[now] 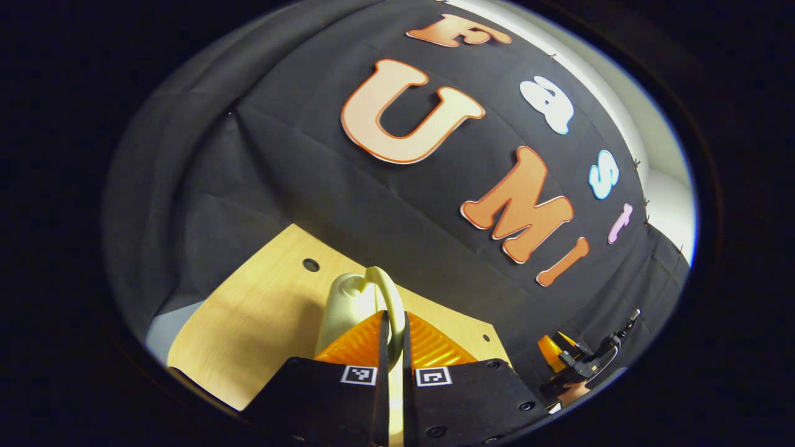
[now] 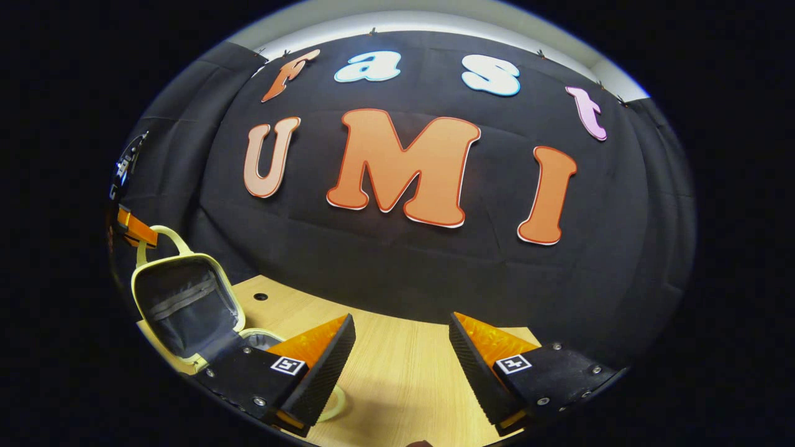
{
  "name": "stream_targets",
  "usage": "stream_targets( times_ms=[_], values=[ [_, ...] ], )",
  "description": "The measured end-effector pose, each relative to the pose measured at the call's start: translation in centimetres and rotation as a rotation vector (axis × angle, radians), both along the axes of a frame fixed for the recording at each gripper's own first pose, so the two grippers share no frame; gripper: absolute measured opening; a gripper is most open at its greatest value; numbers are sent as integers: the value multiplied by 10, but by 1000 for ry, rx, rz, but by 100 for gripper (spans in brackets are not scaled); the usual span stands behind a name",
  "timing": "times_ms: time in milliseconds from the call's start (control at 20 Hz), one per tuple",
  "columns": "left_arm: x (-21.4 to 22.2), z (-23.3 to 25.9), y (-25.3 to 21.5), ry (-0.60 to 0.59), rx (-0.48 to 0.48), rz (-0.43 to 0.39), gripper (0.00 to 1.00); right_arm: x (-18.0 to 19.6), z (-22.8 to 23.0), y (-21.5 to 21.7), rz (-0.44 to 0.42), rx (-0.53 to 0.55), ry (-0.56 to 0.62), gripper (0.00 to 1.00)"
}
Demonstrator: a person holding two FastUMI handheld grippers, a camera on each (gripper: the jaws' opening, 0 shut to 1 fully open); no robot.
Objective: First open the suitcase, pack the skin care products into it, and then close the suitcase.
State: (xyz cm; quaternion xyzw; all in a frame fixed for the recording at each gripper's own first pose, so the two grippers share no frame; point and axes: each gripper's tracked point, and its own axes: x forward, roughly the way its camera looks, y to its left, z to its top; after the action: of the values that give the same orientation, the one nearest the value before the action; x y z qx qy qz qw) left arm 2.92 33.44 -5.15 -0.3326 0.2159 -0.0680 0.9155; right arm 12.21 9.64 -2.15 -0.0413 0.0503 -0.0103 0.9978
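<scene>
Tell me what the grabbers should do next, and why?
Probably the left gripper should let go of the suitcase handle it pinches, leaving the lid standing open. The lid is already raised, showing its dark lining, so opening looks done. The right gripper hangs open over the wooden table, free to fetch a skin care product.

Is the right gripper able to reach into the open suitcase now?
Probably yes. The right gripper is open and holds nothing, and the suitcase lies just beside it with its lid raised by the left gripper, so the opening looks free.
</scene>
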Motion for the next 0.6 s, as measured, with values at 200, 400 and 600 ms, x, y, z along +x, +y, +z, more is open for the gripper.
stream_targets(
  times_ms=[200,400,600],
  values=[
    [4,13,-60,-19,28,-65,9,-1,4,-8,19,22,-16,95],
    [-4,17,-118,-26,9,-136,8,-2,1,-23,21,29,-22,95],
    [-6,5,-172,-2,10,-220,8,-6,3,-37,17,36,-36,95]
  ],
)
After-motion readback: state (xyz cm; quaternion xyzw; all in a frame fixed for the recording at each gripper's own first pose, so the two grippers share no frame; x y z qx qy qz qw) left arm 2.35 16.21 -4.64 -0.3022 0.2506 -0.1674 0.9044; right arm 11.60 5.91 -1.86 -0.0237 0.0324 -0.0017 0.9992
